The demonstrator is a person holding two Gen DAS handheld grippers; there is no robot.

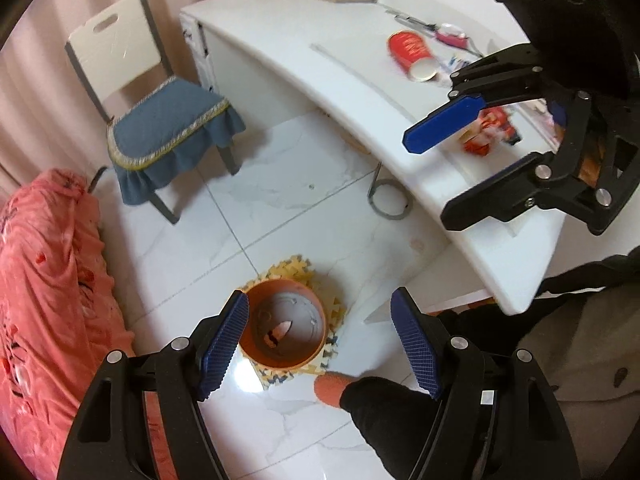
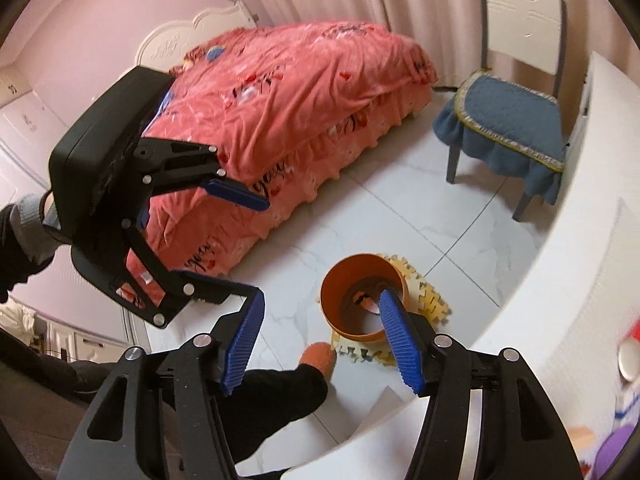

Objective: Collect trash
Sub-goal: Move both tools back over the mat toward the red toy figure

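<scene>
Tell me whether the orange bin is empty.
Not empty: the orange bin stands upright on the floor with a pinkish scrap lying at its bottom.

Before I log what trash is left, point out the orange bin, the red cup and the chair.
orange bin (image 1: 256, 354): left wrist view, outer front wall.
red cup (image 1: 408, 50): left wrist view, red side.
chair (image 2: 508, 110): right wrist view, blue seat cushion.

The left gripper (image 1: 320, 344), black-framed with two ribbed blue pads, points steeply down, its jaws parted wide with nothing between them. The right gripper (image 2: 322, 344), of the same black and blue build, also tilts downward with jaws apart and empty. In each wrist view the other gripper hangs in the air, its blue fingers (image 1: 444, 124) spread. A black-trousered leg (image 2: 276, 404) ends in an orange slipper (image 2: 319, 356).
</scene>
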